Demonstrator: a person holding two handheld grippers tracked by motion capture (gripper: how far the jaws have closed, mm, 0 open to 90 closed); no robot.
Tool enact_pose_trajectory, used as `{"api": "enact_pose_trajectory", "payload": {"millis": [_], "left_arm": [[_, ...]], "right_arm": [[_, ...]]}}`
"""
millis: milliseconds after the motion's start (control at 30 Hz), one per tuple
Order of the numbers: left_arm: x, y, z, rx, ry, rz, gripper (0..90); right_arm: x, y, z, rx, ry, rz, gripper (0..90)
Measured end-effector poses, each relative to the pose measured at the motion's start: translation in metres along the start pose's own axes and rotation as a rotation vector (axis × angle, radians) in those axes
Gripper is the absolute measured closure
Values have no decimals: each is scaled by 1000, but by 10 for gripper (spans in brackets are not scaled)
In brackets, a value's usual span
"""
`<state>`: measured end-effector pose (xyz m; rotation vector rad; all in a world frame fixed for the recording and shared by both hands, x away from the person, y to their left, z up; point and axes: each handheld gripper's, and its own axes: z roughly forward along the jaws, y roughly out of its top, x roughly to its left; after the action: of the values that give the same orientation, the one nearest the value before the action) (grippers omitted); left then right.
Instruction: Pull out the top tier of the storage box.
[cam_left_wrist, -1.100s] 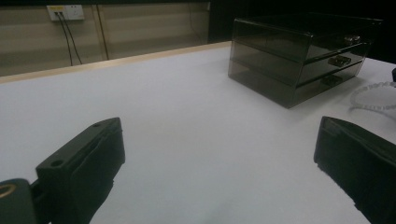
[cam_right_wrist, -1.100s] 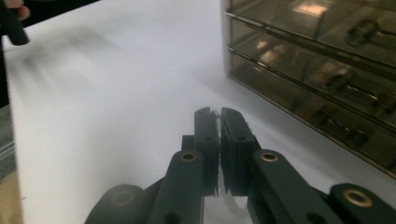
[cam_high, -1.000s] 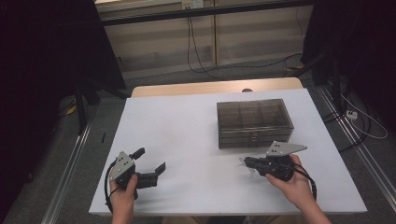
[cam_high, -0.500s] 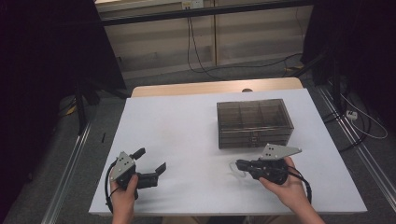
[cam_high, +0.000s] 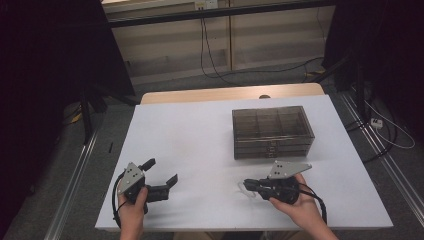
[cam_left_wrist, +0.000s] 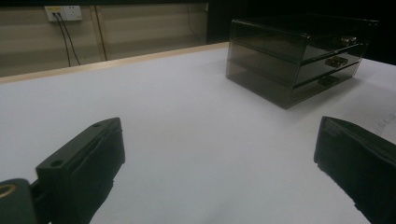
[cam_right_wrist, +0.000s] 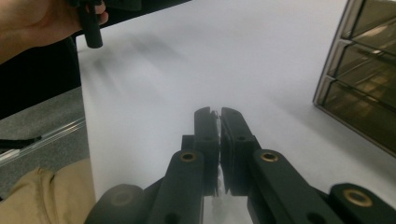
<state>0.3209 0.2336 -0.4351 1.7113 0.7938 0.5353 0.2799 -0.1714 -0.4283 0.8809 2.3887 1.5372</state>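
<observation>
We have a small clear thing (cam_high: 246, 189), thin and see-through like a plastic bag or a bit of film, pinched in the right gripper (cam_high: 248, 185) near the front edge of the white bench (cam_high: 200, 135), right of its middle. In the right gripper view its jaws stand almost together, a sliver of that clear stuff (cam_right_wrist: 217, 184) caught between the pads. We judge it light, limp and slippery, so it would sag and slide if held loosely; a firm pinch well in from its edge looks safest, and we would keep it from dragging on the bench top.

The left gripper (cam_high: 162, 179) rests near the front left corner, jaws wide apart, nothing between them.

The smoky plastic drawer box (cam_high: 272, 132) sits toward the back right of the bench, its 3 drawers shut; it looks stiff but scratch-prone, best taken by the small front pulls (cam_left_wrist: 334, 61).

We can read no brand, label or writing anywhere.
</observation>
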Motion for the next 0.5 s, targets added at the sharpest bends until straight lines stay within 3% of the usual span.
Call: {"api": "enact_pose_trajectory", "payload": {"millis": [500], "left_arm": [[0,0,1,3,-3,-1,22]], "right_arm": [[8,-6,10,19,34,-6,864]]}}
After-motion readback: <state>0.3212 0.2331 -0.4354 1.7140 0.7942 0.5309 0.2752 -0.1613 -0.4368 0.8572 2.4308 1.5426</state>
